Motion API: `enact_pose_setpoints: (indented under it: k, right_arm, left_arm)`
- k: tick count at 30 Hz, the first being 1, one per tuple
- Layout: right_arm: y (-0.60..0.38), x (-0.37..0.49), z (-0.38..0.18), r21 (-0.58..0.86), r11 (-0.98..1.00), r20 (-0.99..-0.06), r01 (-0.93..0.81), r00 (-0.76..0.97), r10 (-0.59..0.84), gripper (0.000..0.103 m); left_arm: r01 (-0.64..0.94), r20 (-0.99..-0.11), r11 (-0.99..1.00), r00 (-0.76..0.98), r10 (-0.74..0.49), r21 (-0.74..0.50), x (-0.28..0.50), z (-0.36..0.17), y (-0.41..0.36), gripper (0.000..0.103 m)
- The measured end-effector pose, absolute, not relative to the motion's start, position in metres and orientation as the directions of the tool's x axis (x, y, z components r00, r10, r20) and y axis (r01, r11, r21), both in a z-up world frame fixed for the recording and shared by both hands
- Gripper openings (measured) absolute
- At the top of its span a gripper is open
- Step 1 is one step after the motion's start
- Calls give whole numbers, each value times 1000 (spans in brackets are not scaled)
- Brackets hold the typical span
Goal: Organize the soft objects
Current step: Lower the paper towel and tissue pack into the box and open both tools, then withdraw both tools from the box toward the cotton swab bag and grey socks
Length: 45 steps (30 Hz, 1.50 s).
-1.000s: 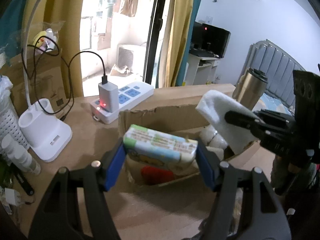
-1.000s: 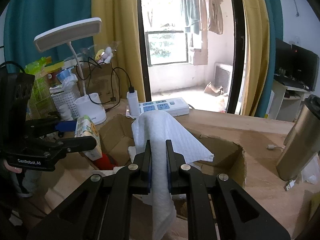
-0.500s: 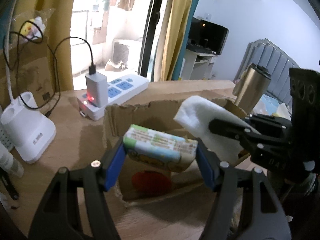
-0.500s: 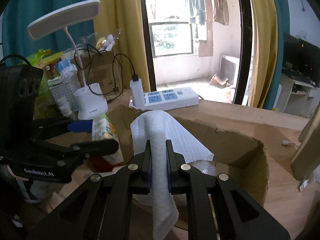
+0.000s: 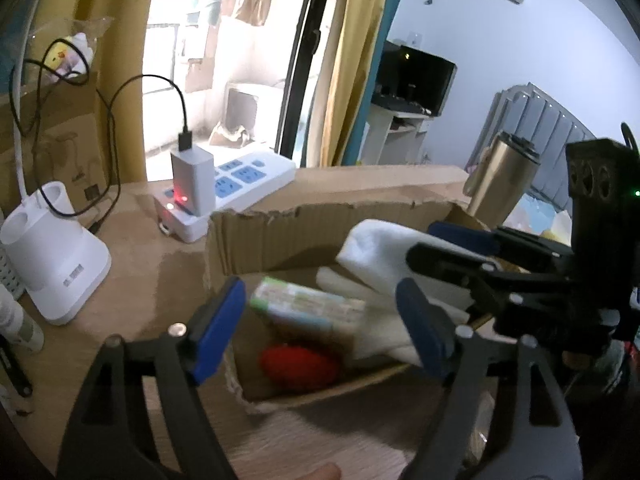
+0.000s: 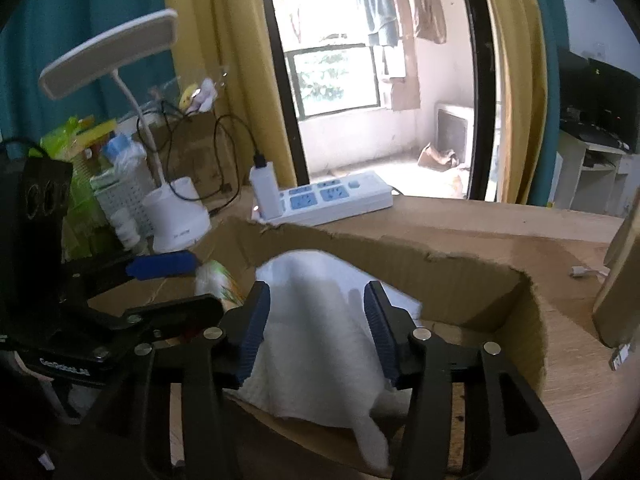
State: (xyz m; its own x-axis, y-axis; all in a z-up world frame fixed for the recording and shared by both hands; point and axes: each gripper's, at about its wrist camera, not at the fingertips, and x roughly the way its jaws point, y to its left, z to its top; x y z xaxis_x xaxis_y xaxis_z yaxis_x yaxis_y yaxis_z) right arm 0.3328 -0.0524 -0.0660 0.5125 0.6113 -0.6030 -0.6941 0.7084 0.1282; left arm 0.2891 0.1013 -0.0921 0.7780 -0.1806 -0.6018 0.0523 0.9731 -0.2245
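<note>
- Left gripper [image 5: 320, 312] nearest in left wrist view, just above near wall of cardboard box [image 5: 320, 224]; jaws opening, blue pads clear of tissue pack [image 5: 304, 312], which sits blurred btwn them, tilted, inside box.
- Right gripper [image 6: 316, 320] over near-right edge of box; jaws opening, roughly half spread, white towel [image 6: 320, 320] btwn pads but slumping into box, lower corner draped over near wall.
- Grip on either item: none seen; pads apart from pack. Pad contact w/ towel's sides: can't tell for sure.
- Red soft item [image 5: 298, 366] on box floor, near-left corner, just below tissue pack.
- Towel's folded end, left wrist view, lies across box's right half, touching pack's right side.
- Torn corrugated far wall of box stands upright behind both items.
- White lamp base [image 5: 56, 260] left of box, well apart; its stem and flat head [image 6: 108, 52] rise above, seen in right wrist view.
- Power strip [image 6: 328, 200] w/ white charger [image 5: 192, 184] plugged in, just behind box's far-left corner; red light lit on strip.
- Metal flask [image 5: 500, 176] behind box's far-right corner, upright.
- White basket [image 6: 120, 196] w/ bottles, green packs farther left of box, behind lamp base.
- Yellow curtain [image 6: 224, 80], balcony door, hanging clothes beyond box; dark monitor [image 5: 416, 80] on far right shelf.
</note>
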Motion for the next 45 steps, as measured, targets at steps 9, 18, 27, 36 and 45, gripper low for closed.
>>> enact_pose_setpoints:
  k: [9, 18, 27, 36, 45]
  right_arm:
    - [-65, 332, -57, 33, 791, -589, -612, 627, 510, 52]
    - [-85, 331, -45, 12, 858, -563, -513, 706, 430, 60]
    - [-86, 291, -23, -2, 820, -504, -572, 709, 493, 61]
    - [-99, 250, -9, 0, 817, -475, -577, 719, 508, 63]
    - [-107, 220, -2, 3, 810, -461, -586, 718, 521, 72]
  left_arm:
    - [46, -563, 976, 811, -161, -213, 275, -73, 103, 80]
    - [33, -533, 977, 834, -143, -210, 246, -57, 106, 80]
    - [17, -503, 977, 855, -125, -212, 210, -47, 105, 80]
    - [14, -472, 977, 874, -115, -213, 180, -39, 98, 84]
    - [18, -441, 974, 889, -119, -225, 153, -29, 92, 96]
